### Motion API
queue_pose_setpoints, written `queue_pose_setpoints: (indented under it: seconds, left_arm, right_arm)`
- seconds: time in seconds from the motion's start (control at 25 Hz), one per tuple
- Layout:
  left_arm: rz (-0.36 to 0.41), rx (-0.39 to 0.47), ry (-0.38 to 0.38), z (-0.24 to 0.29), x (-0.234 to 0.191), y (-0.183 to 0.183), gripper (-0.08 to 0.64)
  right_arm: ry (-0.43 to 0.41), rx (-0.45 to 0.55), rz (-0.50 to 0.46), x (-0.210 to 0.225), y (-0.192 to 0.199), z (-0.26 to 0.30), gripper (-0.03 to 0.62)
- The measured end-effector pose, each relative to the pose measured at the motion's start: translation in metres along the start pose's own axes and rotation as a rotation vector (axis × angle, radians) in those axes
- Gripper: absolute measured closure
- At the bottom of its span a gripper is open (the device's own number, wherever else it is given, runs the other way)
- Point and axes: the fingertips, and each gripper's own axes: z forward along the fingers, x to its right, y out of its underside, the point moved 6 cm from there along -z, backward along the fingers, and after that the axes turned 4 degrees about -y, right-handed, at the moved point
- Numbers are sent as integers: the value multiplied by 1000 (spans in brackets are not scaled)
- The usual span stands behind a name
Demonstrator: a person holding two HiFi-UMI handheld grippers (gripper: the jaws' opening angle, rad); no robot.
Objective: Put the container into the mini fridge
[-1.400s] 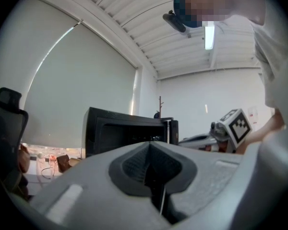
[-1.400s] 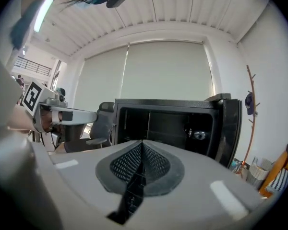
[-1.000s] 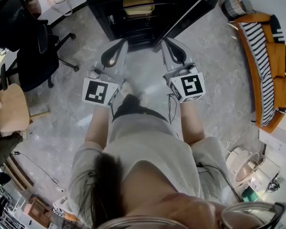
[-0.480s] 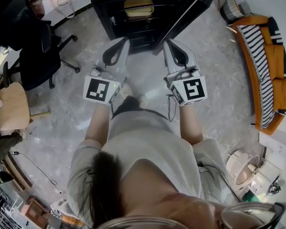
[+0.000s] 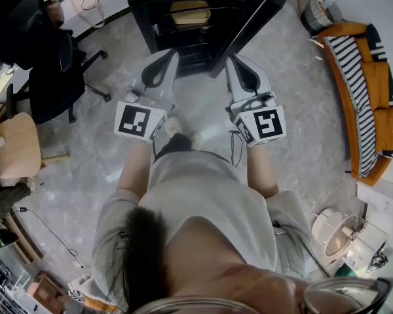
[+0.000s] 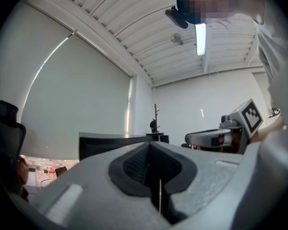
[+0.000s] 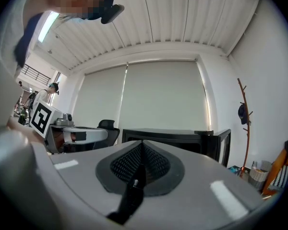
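The black mini fridge (image 5: pixel 203 12) stands open on the floor ahead, its door (image 5: pixel 262 8) swung out to the right. A container with a yellowish lid (image 5: pixel 190 10) sits on its upper shelf. My left gripper (image 5: pixel 167 57) and right gripper (image 5: pixel 234 61) are held side by side in front of the fridge, both shut with nothing in them. In the left gripper view the left gripper (image 6: pixel 151 150) has its jaws pressed together, and the right gripper (image 6: pixel 216 138) shows beside it. The right gripper (image 7: pixel 142 150) is likewise shut in its own view, with the fridge (image 7: pixel 182 138) behind it.
A black office chair (image 5: pixel 33 44) and a round wooden stool (image 5: pixel 13 149) stand to the left. An orange sofa with a striped blanket (image 5: pixel 367 77) lines the right side, with a basket (image 5: pixel 321 8) near it. A coat stand (image 7: pixel 243 123) rises by the wall.
Almost nothing: both grippers stay shut and empty before the open fridge, and the head view has drifted slightly.
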Motion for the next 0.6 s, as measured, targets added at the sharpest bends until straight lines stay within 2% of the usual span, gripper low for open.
queue_pose_setpoints:
  seconds: [0.6]
  left_arm:
    - [16, 23, -16, -13, 16, -11, 558]
  right_arm:
    - [1, 35, 22, -5, -8, -17, 594]
